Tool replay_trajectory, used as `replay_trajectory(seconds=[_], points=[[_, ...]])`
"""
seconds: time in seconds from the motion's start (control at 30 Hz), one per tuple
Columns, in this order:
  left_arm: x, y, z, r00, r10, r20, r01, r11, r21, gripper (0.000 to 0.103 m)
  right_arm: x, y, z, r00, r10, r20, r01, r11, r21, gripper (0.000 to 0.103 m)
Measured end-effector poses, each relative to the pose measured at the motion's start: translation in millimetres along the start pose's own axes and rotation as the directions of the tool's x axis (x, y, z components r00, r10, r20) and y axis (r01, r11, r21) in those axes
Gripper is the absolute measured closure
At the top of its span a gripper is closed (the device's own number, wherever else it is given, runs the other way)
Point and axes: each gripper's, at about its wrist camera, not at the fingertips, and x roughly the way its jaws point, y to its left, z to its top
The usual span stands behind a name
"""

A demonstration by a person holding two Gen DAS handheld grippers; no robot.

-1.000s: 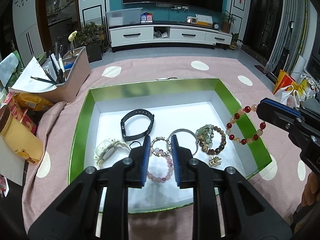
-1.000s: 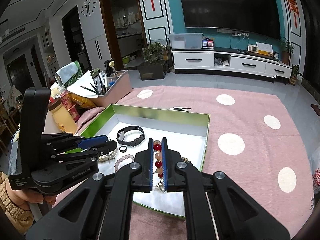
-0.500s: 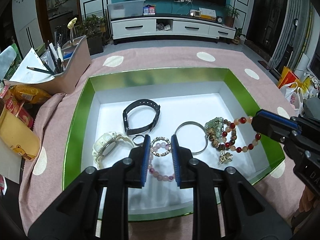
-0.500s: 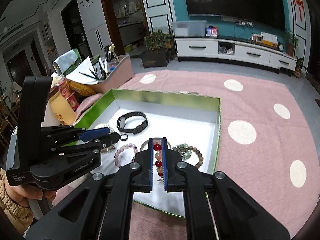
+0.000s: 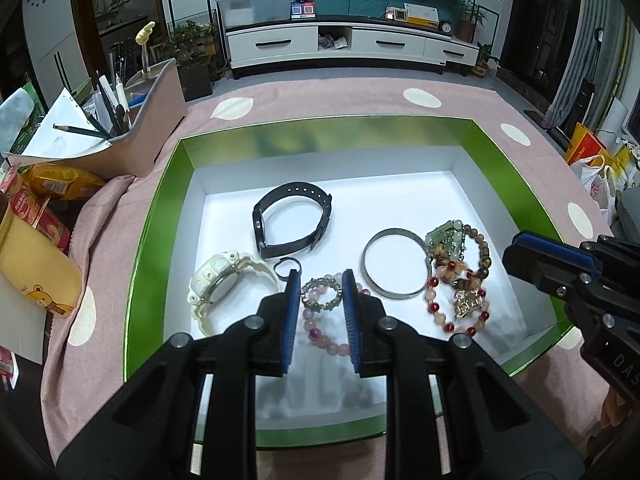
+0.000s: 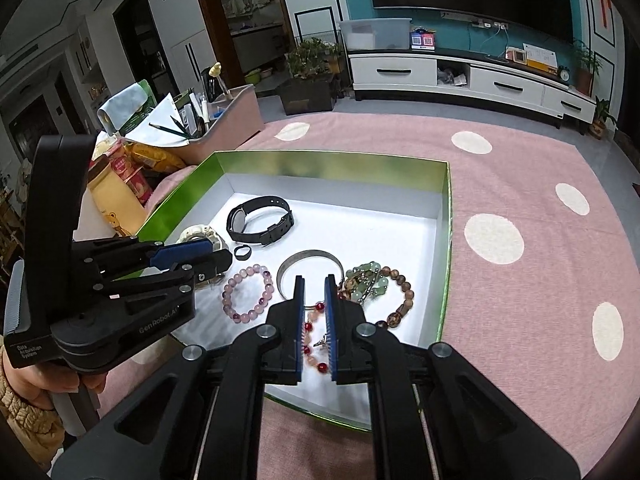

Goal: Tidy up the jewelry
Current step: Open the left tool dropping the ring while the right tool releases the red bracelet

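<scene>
We are holding our right gripper (image 6: 314, 280) low over the green box (image 6: 447, 216), its jaws having just been opening: the red-and-peach bead bracelet (image 5: 456, 302) is lying on the box's white floor, with a stretch of it between the parted pads but no longer pinched. Our left gripper (image 5: 320, 276) is hovering with its jaws slightly apart, gripping nothing, above the pink bead bracelet (image 6: 248, 292). The black watch (image 5: 292, 220) and silver bangle (image 5: 394, 264) are resting nearby in the same box.
</scene>
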Motion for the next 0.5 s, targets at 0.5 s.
replay_trajectory(seconds=[0.5], points=[[-18.8, -1.8, 4.9, 0.999, 0.022, 0.03, -0.022, 1.0, 0.003, 0.043, -19.3, -3.0, 6.0, 0.999, -0.029, 0.03, 0.028, 1.0, 0.01, 0.064]])
